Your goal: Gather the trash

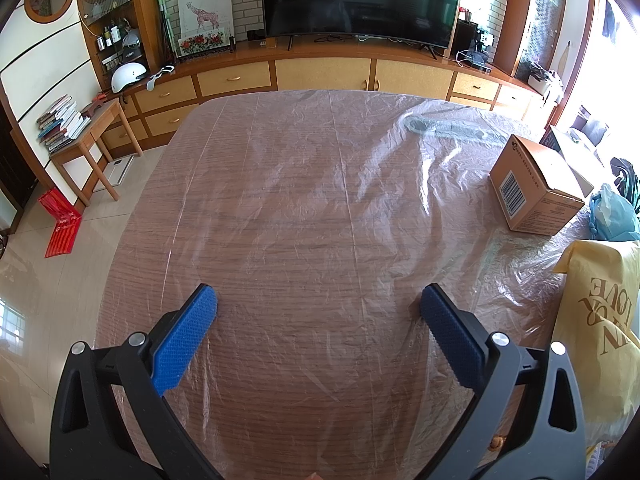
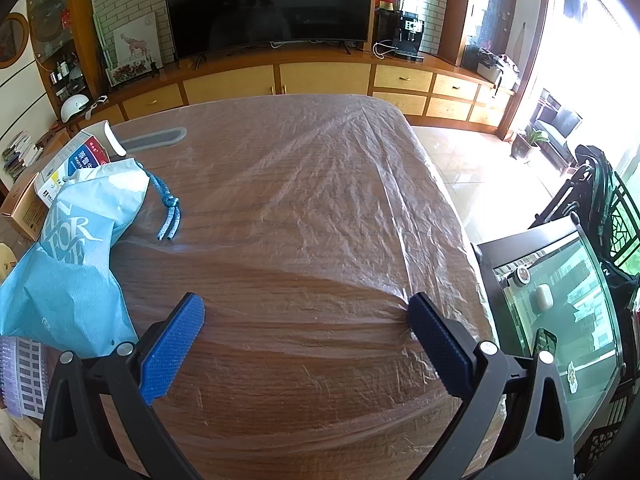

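1. Left gripper (image 1: 318, 304) was spread wide and empty above the table (image 1: 280, 240); no trash lay between its fingers.
2. Right gripper (image 2: 306, 314) was likewise wide and empty, over bare tabletop.
3. Trash sat between the two grippers: brown box (image 1: 534, 188), yellow bag (image 1: 600, 300), blue bag (image 2: 72, 248), white carton (image 2: 86, 156).
4. Risk: the film (image 2: 320, 184) over the table was loose and wrinkled. A low approach could snag it on a fingertip and drag everything along.
5. Risk: the blue bag was soft. A pinch might catch one fold only and let it slip or spill.
6. Risk: the box looked wide for the jaws; a corner grip could twist it free.
7. Risk: the cord (image 2: 168, 208) could catch on the film.
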Motion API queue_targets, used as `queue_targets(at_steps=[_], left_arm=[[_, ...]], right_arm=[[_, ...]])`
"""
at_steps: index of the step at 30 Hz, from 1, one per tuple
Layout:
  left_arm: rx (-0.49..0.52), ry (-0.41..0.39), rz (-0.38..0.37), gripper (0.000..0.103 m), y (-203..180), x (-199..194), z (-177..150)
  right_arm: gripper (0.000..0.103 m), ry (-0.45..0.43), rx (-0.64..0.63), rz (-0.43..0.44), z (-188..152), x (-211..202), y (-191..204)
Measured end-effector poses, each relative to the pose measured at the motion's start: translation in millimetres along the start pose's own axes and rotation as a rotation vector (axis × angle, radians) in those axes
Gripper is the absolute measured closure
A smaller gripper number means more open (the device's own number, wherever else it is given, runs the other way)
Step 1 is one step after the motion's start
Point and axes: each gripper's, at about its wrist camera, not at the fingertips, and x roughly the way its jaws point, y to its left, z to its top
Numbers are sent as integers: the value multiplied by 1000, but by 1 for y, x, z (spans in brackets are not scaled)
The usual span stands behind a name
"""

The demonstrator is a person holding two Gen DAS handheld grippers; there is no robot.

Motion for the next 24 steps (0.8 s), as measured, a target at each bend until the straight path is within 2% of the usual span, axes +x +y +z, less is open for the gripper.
queue_targets(at_steps=[3, 8, 10, 12, 14, 18, 22, 24], left_arm=[[6, 0, -1, 1, 0, 0, 0], [-20, 94, -26, 1, 6, -5, 4], [-49, 87, -62, 1, 9, -10, 10], [-68, 61, -108, 1, 10, -28, 16], [-58, 46, -186, 2, 3, -49, 18], [52, 33, -295, 1, -33, -74, 18], [130, 49, -396, 1, -70, -84, 15], [142, 74, -444, 1, -86, -83, 14]], right_arm=[[4, 35, 45, -46, 0, 0, -6], [4, -53, 43, -85, 1, -46, -8], [4, -87, 22, -82, -1, -67, -3], [4, -121, -23, -49, -7, -93, 6], [4, -132, -67, -19, -11, -111, 18], [4, -143, -177, 120, -33, -143, 57], [4, -119, -243, 204, -56, -148, 92], [4, -96, -280, 215, -64, -144, 111]])
